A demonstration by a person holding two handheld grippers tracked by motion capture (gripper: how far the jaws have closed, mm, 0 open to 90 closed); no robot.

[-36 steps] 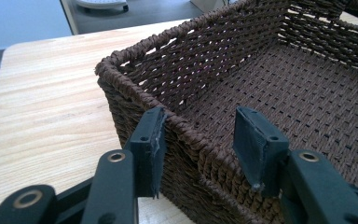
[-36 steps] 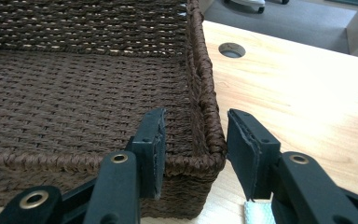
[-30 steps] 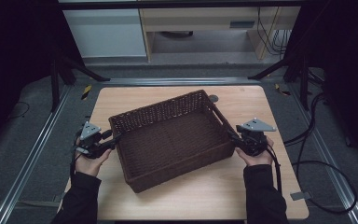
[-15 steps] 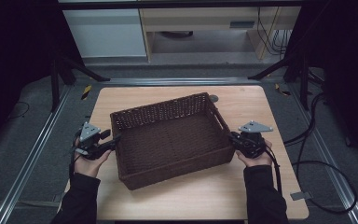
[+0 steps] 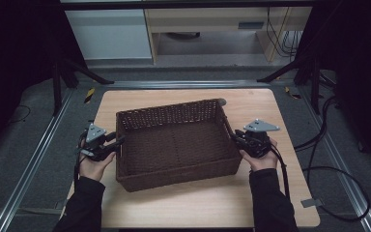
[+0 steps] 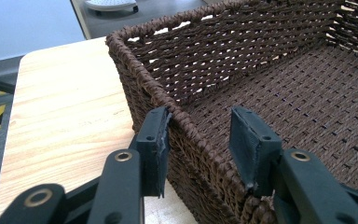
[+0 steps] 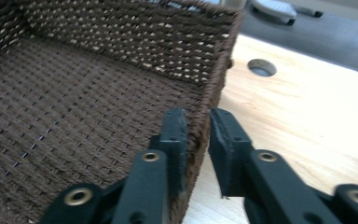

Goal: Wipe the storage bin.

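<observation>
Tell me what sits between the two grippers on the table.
The brown wicker basket spans the whole stretch in the high view. The left gripper straddles its left wall and the right gripper straddles its right wall. The basket holds nothing.

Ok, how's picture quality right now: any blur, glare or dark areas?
High view: soft, dark surroundings, table evenly lit. Left gripper view: sharp on the basket rim. Right gripper view: near jaws and weave slightly blurred, pale wood bright at right, no real glare.
</observation>
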